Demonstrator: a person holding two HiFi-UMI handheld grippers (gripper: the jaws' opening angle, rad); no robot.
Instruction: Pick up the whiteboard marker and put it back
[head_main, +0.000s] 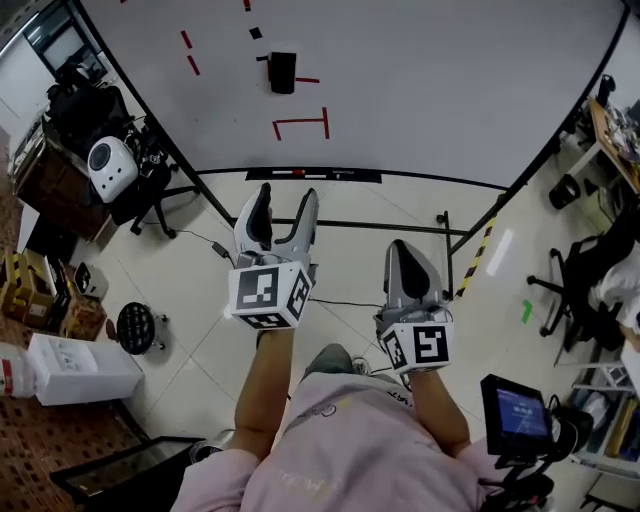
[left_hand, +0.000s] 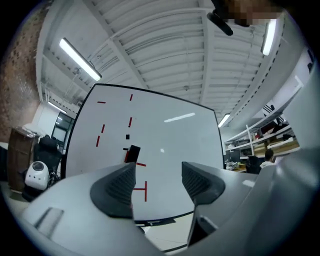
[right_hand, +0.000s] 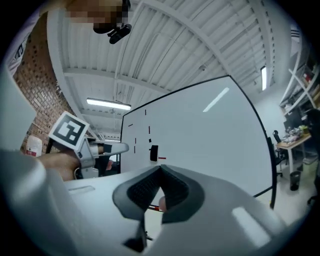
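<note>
A large whiteboard (head_main: 420, 70) stands ahead with red strokes and a black eraser (head_main: 283, 72) stuck to it. On its black tray (head_main: 330, 174) lies a small red thing (head_main: 298, 172), possibly the marker; it is too small to tell. My left gripper (head_main: 286, 205) is held up short of the tray, jaws open and empty. In the left gripper view the eraser (left_hand: 133, 153) shows beyond the left gripper (left_hand: 159, 175). My right gripper (head_main: 410, 258) is level beside it, shut with nothing seen between the pads. In the right gripper view the right gripper (right_hand: 160, 170) points at the board.
The whiteboard's stand rail (head_main: 400, 226) crosses the tiled floor below the tray. At the left are a chair with a white device (head_main: 112, 167), a black stool (head_main: 136, 327) and a white box (head_main: 80, 368). An office chair (head_main: 585, 290) and a screen (head_main: 515, 410) are at the right.
</note>
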